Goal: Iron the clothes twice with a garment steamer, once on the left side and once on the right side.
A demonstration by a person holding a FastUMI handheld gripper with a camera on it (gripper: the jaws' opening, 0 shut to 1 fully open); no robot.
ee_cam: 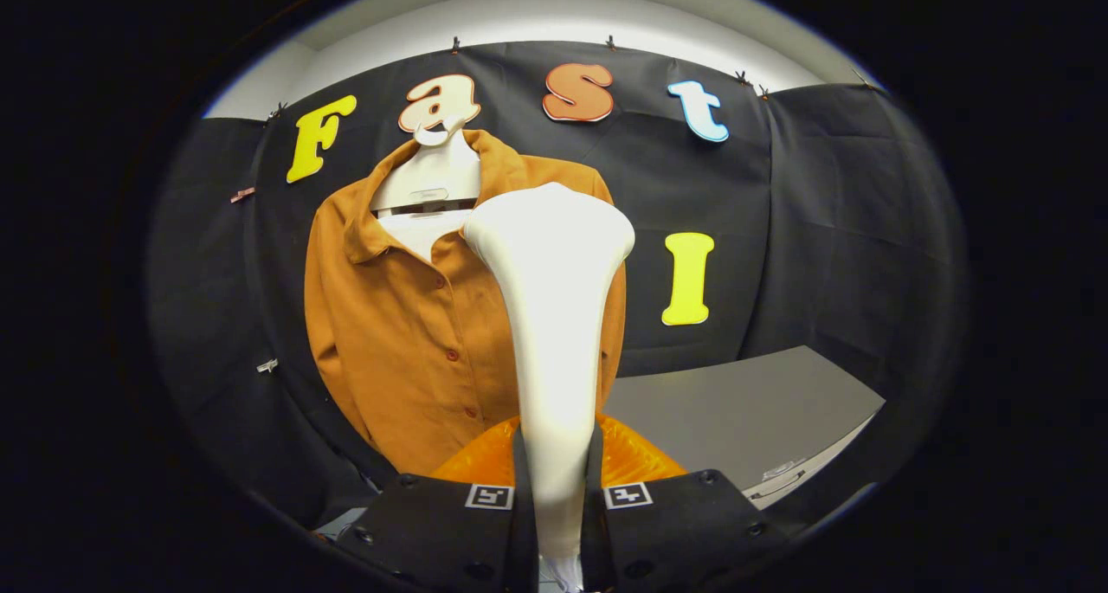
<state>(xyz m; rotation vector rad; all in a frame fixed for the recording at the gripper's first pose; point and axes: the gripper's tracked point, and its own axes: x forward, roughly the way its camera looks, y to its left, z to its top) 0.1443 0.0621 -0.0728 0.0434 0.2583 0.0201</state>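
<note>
The claw [558,498] was clenched on the garment steamer [554,316]: both of its fingers pressed against the narrow lower part of the white handle, one on each side, with no gap showing between finger and plastic. From that grip the steamer rose straight up and ahead of the fingers, widening into a broad, rounded white head at its top. An orange, translucent part of the steamer [632,459] bulged out to either side just behind the fingers, low down near the grip.

Beyond the steamer hung the shirt [407,342], a rust-orange button-front garment with a collar, carried on a white hanger [430,173] against the booth's wall. The shirt sat mostly to the left of the steamer as seen along the fingers; the steamer's head covered part of the shirt's right-hand portion, near the collar and shoulder on that side. Whether the head touched the cloth or stood apart from it could not be told. The row of buttons ran down the shirt just left of the steamer's stem.

To the right of the fingers and lower than the shirt stood a grey desk [744,411], its flat top bare where it showed, with what looked like a drawer front and handle along its near edge. Black cloth [848,229] lined the booth behind everything, pinned up with small clips, and a pale wall [554,13] showed above it.
</note>
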